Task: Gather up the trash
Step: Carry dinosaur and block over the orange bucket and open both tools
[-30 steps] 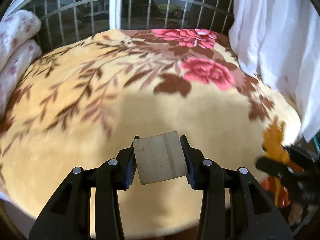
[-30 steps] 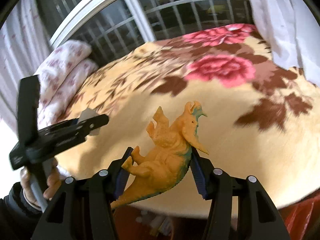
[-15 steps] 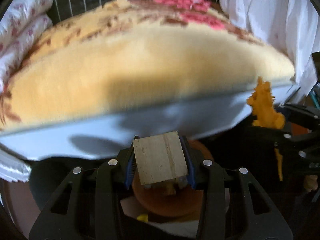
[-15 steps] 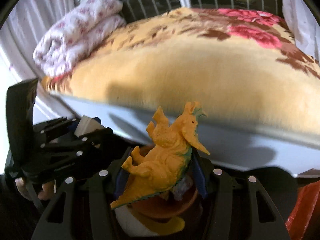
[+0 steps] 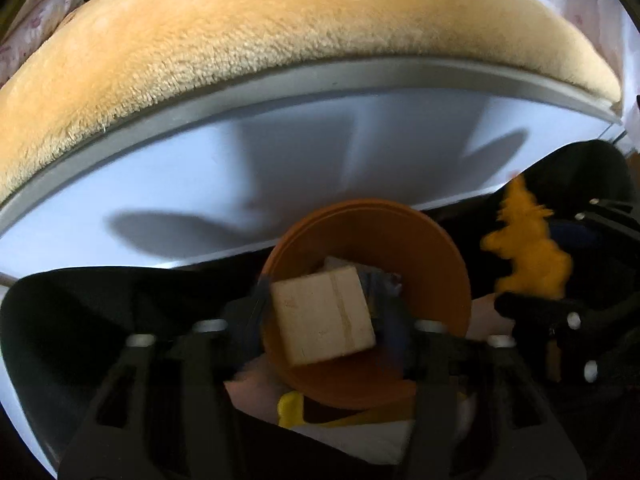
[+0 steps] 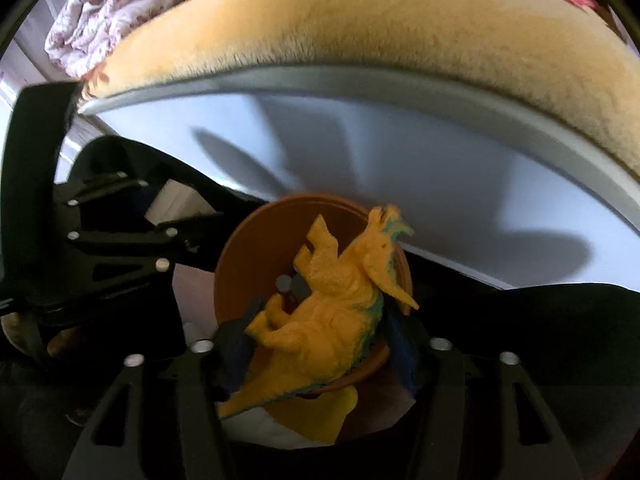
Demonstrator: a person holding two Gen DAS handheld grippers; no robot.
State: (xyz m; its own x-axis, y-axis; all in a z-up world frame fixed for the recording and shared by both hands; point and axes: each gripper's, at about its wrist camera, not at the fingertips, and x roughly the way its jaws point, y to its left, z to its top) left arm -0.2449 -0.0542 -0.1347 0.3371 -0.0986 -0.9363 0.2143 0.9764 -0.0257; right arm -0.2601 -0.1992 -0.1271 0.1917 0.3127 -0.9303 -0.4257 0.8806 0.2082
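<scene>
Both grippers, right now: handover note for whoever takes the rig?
Left gripper: the wooden block sits tilted between its fingers over the orange bowl; motion blur hides whether the grip holds.
Right gripper: the orange toy dinosaur sits between its fingers above the same bowl, grip equally unclear.
Both hang below the bed edge, over a black bin bag that holds the bowl plus white and yellow scraps.
Done: both items carried to the bag.
Left: confirm both drops, then check the bed for more.
</scene>
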